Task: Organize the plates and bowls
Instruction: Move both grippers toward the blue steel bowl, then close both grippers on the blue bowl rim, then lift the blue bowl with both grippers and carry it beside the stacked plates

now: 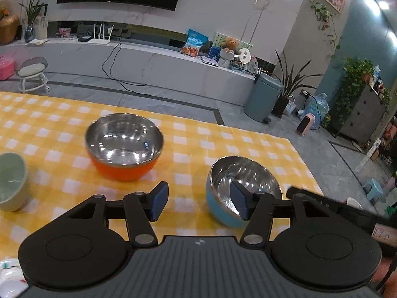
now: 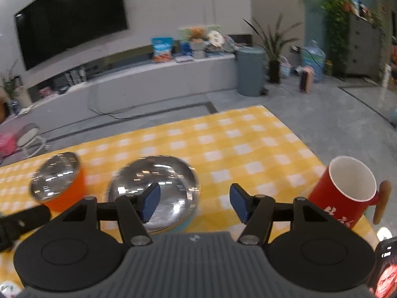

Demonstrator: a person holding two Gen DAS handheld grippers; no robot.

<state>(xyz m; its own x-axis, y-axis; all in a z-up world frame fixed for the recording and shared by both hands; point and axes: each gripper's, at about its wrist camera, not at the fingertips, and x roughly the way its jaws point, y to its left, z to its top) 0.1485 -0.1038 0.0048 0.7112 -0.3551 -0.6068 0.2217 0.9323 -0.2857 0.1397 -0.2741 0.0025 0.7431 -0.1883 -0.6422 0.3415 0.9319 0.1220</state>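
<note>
An orange bowl [image 1: 124, 146] with a steel inside stands upright on the yellow checked tablecloth [image 1: 191, 136]. To its right sits a blue bowl [image 1: 243, 188], also steel inside. A pale green bowl [image 1: 11, 181] shows at the left edge. My left gripper [image 1: 199, 202] is open above the cloth with nothing between its pads; its right pad overlaps the blue bowl's rim. In the right wrist view my right gripper [image 2: 194, 204] is open and empty, with the blue bowl [image 2: 158, 186] behind its left pad and the orange bowl [image 2: 59, 183] further left.
A red mug [image 2: 347, 191] with a wooden handle stands at the table's right edge. A phone [image 2: 383, 270] lies at the lower right. The other gripper's black body [image 1: 322, 203] shows at the right of the left wrist view. Beyond the table's far edge is grey floor.
</note>
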